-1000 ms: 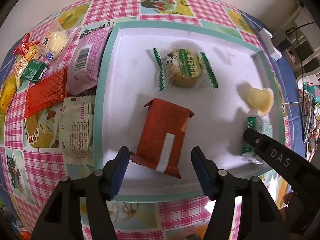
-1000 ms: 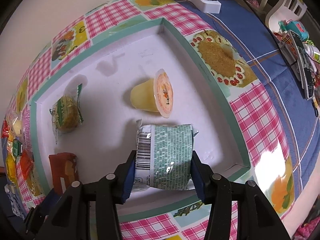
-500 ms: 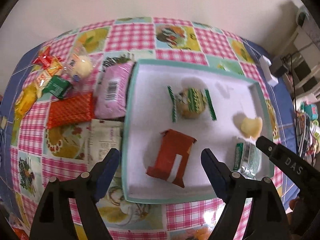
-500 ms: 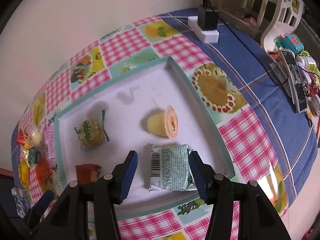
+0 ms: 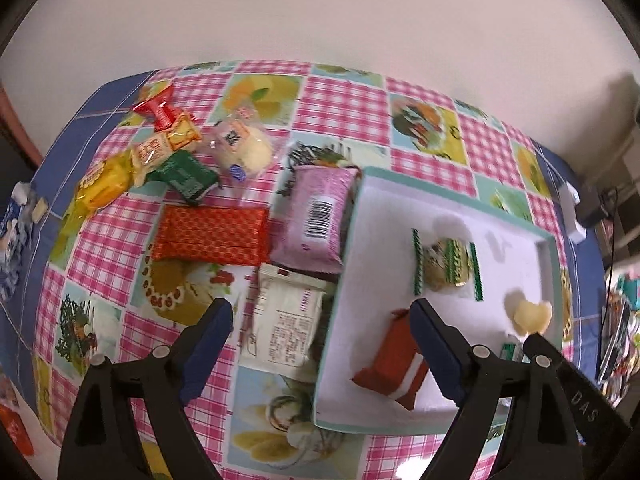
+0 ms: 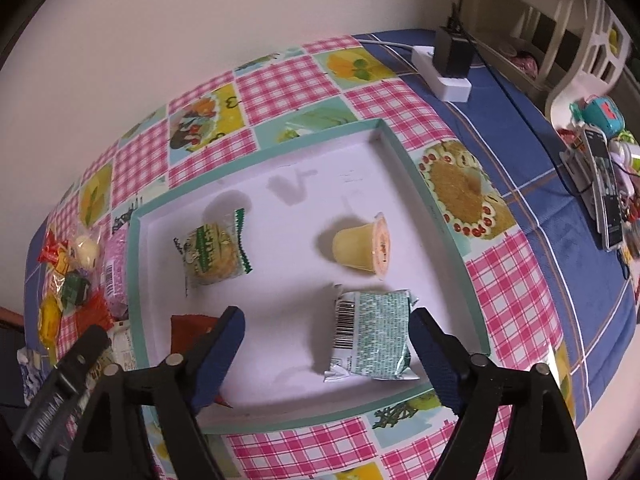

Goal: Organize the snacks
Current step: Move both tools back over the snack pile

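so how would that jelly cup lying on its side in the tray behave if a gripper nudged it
The jelly cup lies on its side on the tray, so its round, tapered wall would probably make it roll in a curve. It looks smooth and rigid, likely slippery between fingers. The foil lid seems the fragile part.

Worktop cloth [image 6: 304, 84] pink gingham with fruit squares, tray [image 6: 256, 148] white with teal rim, green-speckled packet [image 6: 374, 332], yellow jelly cup [image 6: 354, 246], red foil packet [image 5: 212, 236], pink wrapper [image 5: 316, 216], tool pads [image 6: 218, 356] blue.
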Available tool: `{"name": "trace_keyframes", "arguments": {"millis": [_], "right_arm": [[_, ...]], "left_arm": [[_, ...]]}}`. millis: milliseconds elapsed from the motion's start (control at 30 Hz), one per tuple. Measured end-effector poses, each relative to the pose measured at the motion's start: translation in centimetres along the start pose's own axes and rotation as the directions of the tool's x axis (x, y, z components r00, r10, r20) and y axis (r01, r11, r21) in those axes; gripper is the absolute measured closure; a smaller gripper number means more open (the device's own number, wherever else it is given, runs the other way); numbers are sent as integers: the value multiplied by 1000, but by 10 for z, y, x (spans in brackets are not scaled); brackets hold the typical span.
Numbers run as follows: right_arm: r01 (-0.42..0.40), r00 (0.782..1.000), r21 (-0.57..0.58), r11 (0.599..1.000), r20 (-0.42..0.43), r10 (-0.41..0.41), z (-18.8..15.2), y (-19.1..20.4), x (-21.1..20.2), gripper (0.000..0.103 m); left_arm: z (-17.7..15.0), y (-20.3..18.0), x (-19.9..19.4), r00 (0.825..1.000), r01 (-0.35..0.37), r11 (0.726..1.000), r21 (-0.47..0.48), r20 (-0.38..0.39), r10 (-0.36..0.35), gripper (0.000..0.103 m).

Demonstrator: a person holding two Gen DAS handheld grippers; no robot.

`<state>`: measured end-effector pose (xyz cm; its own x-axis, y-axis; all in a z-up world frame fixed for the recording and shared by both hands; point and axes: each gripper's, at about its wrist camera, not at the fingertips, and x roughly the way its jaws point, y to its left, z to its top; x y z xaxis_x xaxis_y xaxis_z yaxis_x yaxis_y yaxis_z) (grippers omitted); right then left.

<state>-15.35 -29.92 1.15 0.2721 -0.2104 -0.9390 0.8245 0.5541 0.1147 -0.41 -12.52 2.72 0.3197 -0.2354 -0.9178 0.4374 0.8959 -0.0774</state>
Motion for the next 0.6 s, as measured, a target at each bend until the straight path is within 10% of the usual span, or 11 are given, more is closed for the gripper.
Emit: {"name": "trace_keyframes", "arguments": {"millis": [600], "right_arm": [[-123,992,-183,975,6,126,-23,78,-6,0]], "left_arm": [[22,94,-2,998,-63,973,-224,-6,63,0]]}}
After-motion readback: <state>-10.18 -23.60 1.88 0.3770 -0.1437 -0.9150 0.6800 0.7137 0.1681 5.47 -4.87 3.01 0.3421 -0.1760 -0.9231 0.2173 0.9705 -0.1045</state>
